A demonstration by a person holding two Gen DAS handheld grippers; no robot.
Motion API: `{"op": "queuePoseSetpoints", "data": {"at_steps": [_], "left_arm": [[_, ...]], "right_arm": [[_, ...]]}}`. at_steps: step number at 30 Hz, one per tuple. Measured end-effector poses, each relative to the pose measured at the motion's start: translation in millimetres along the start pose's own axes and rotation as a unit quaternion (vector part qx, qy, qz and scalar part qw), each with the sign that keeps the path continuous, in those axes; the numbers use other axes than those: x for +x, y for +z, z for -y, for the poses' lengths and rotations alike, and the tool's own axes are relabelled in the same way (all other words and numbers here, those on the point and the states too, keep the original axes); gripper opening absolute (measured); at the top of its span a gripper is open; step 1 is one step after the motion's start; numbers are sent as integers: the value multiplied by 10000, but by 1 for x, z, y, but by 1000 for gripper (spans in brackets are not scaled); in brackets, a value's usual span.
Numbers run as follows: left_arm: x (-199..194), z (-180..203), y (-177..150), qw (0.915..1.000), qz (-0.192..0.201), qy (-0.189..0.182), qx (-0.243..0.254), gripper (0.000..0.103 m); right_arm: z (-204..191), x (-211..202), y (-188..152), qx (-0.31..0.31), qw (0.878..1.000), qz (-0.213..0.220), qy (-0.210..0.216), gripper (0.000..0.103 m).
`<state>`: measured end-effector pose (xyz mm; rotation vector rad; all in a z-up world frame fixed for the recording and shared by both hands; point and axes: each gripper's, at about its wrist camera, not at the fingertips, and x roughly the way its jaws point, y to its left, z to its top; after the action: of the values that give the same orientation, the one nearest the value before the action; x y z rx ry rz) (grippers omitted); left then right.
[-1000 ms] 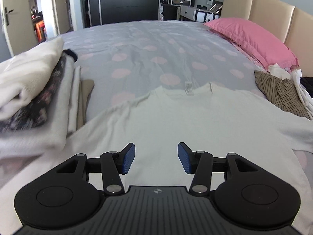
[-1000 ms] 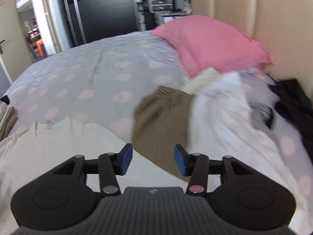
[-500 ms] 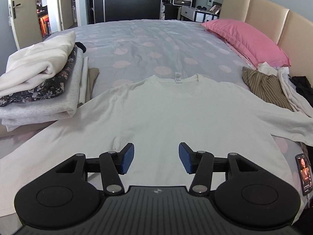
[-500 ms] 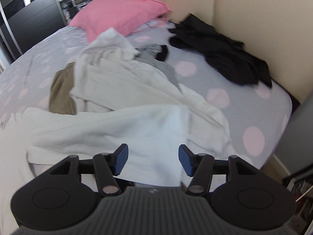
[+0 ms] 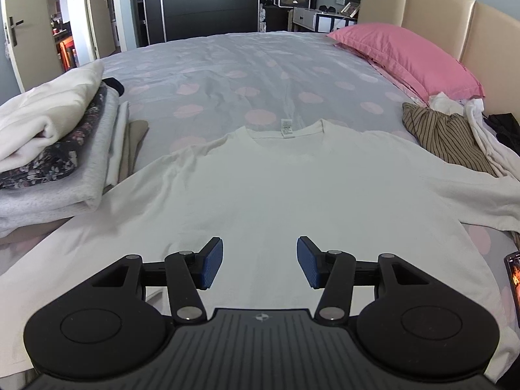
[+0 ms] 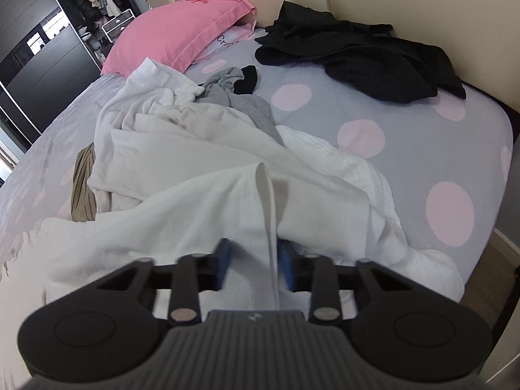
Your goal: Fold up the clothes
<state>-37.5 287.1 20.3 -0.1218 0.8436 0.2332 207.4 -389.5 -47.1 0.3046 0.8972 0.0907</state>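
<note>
left gripper [image 5: 259, 262] – jaws apart | right gripper [image 6: 256, 265] – jaws closing on white shirt [image 6: 195, 214] sleeve

We see a white shirt [image 5: 260, 188] at centre on a grey bedsheet [image 5: 247, 74] dotted pale pink. Upper right lies a pink pillow [image 5: 403, 55], below it a brown striped garment [image 5: 445, 136]. At left a pile [image 5: 52, 149] shows white, dark floral and grey. A black garment [image 6: 367, 55] lies upper right.
</note>
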Motion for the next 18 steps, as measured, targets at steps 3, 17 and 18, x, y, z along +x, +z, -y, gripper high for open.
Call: {"op": "queuePoseSetpoints", "data": {"at_steps": [3, 17, 18], "left_arm": [[2, 6, 0, 9999, -14, -91, 60, 49], [1, -4, 10, 9994, -223, -270, -69, 49], [0, -5, 11, 9994, -216, -265, -50, 48]], "right_arm": [[-5, -10, 1, -127, 9998, 57, 115, 8], [-166, -92, 51, -1087, 9783, 628, 1646, 6], [-187, -95, 51, -1220, 9745, 647, 1771, 6]]}}
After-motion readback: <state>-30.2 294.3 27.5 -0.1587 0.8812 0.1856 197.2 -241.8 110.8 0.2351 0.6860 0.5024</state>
